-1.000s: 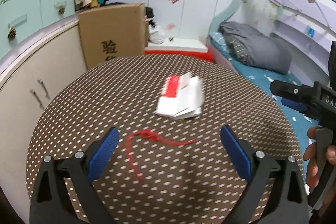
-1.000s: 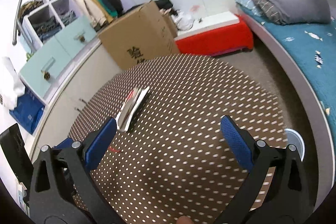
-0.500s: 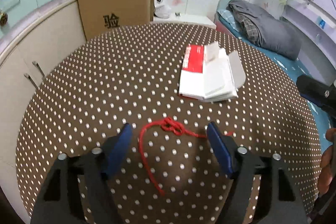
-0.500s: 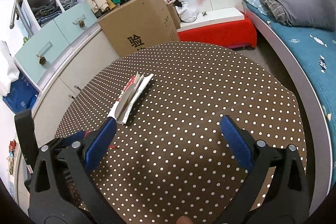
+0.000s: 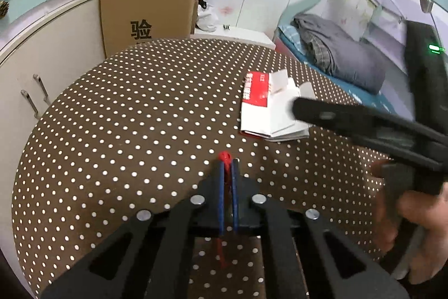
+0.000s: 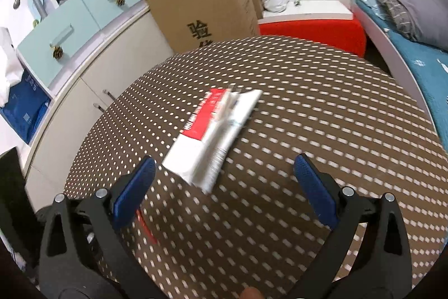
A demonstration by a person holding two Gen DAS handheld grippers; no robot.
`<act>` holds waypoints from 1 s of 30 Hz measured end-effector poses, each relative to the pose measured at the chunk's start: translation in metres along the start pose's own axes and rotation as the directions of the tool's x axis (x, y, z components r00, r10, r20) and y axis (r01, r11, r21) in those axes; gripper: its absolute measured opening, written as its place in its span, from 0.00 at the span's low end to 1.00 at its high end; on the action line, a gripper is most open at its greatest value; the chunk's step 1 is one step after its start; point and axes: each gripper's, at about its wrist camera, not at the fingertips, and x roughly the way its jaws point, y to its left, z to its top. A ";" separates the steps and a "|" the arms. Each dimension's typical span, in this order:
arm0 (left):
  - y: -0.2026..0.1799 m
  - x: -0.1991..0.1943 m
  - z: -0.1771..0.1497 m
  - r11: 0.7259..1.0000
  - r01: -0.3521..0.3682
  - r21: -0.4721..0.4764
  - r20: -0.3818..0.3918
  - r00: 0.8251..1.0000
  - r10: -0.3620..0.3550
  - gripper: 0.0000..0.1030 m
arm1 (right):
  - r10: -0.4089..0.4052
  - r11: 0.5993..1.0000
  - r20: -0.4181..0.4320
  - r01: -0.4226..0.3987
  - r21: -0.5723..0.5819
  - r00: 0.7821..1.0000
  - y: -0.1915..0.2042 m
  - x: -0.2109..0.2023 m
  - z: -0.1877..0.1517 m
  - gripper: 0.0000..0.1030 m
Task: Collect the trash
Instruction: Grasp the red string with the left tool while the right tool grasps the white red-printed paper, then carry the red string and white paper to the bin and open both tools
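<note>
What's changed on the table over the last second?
The left gripper came down over the red string and its jaws have just been closing, now shut on it. The right gripper, still open, swung toward the folded paper packet, which stayed put on the dotted table.

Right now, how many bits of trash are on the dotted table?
2. A red string pinched in the shut left gripper near the front, and a folded paper packet further back, right. None seems hidden.
</note>
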 end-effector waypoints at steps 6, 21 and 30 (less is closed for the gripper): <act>0.004 -0.008 -0.001 1.000 0.002 -0.019 0.025 1.000 -0.002 0.04 | -0.060 0.998 -0.025 0.059 -0.029 0.998 0.012 0.019 0.006 0.31; -0.025 -0.032 -0.009 1.000 0.022 -0.020 0.062 0.998 -0.021 0.04 | 0.035 0.999 0.064 -0.033 -0.033 0.997 -0.036 -0.063 -0.015 0.11; -0.097 -0.056 0.016 0.994 0.078 0.072 0.119 0.989 -0.086 0.04 | 0.021 1.000 0.211 -0.023 0.008 0.977 -0.087 -0.147 -0.010 0.11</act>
